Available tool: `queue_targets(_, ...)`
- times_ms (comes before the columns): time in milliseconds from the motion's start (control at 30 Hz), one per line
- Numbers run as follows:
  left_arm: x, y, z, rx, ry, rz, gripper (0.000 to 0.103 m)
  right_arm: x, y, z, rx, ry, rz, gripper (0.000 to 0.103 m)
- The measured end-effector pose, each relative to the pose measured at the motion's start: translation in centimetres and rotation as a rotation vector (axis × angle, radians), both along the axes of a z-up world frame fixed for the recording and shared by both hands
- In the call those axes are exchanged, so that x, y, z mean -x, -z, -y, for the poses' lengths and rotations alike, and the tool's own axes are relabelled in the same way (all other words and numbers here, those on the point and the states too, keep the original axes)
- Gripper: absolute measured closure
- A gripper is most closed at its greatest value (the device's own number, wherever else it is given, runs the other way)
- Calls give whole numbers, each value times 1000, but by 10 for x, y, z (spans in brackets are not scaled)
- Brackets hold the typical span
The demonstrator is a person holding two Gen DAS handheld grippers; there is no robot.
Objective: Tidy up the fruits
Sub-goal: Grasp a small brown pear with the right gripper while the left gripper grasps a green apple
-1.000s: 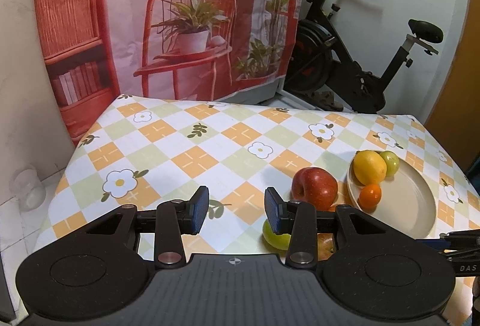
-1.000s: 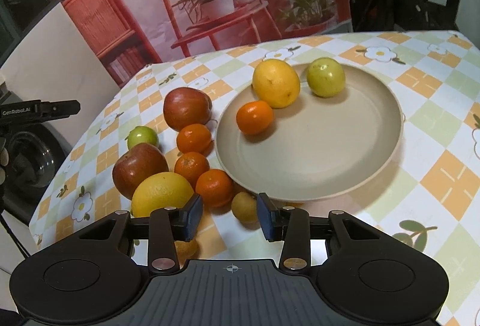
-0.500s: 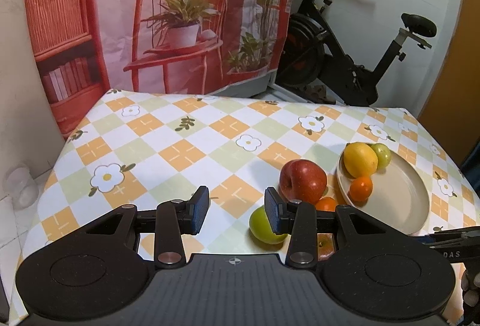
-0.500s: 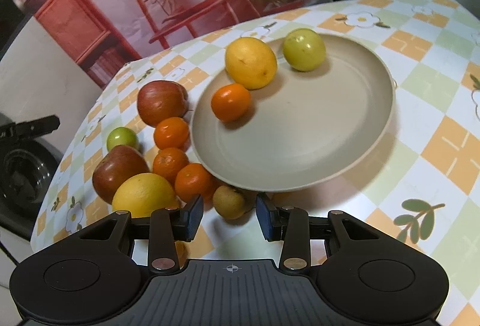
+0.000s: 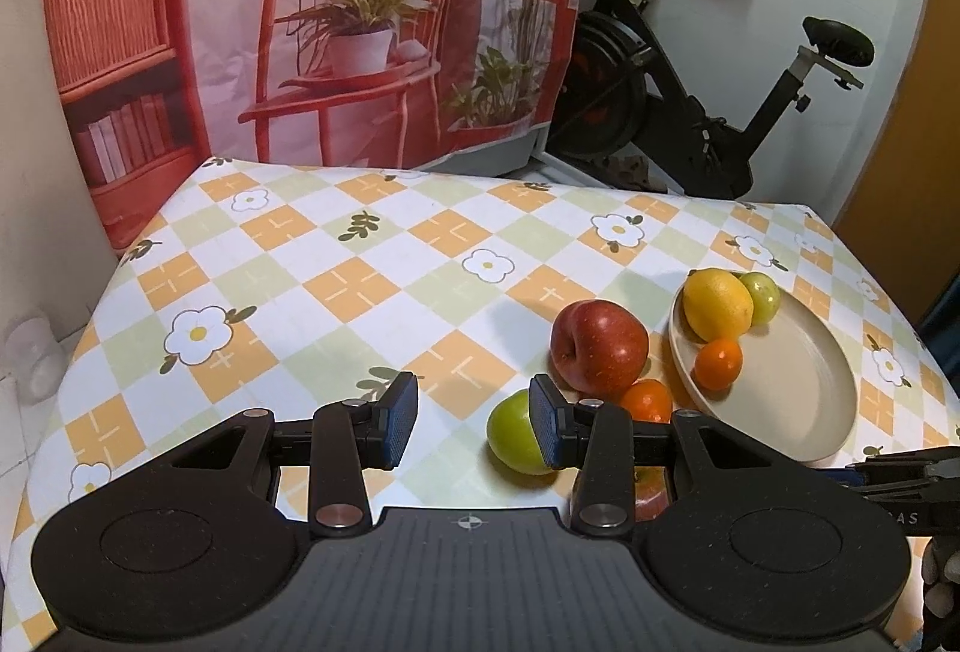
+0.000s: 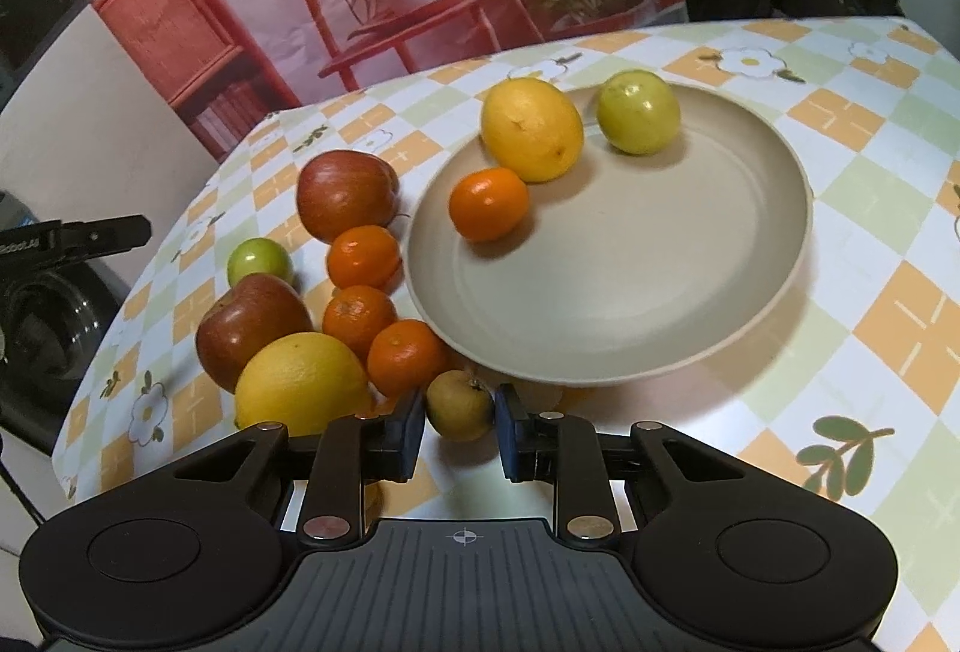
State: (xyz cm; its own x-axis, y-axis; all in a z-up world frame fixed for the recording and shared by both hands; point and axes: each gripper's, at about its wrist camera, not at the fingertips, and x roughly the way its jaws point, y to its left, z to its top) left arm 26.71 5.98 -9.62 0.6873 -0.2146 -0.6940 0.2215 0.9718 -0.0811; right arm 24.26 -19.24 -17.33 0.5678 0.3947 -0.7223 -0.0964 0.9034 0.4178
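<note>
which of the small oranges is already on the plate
The small orange beside the lemon lies on the plate. The other three sit on the tablecloth by the plate's left rim.

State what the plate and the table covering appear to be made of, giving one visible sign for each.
Plate: probably matte ceramic or melamine; even beige surface, dull with no sharp glare, smooth raised rim. Table covering: likely a wipeable plastic or oilcloth sheet; printed checks and flowers, faint sheen, edge draping over the table.
</note>
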Motion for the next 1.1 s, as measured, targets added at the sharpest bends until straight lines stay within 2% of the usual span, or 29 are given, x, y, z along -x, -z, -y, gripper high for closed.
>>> queue_targets(200,0,-1,-1,7,-1,-8,60,8,-17,-7,30,-49,77,80)
queue_targets(433,-11,8,4,28,5,-53,54,12,-34,-8,89,-65,168,80)
queue_targets(700,-39,30,15,89,8,-156,53,8,-40,17,54,18,193,80)
queue_targets(1100,-57,57,27,84,-9,-249,52,1,-42,52,66,119,235,80)
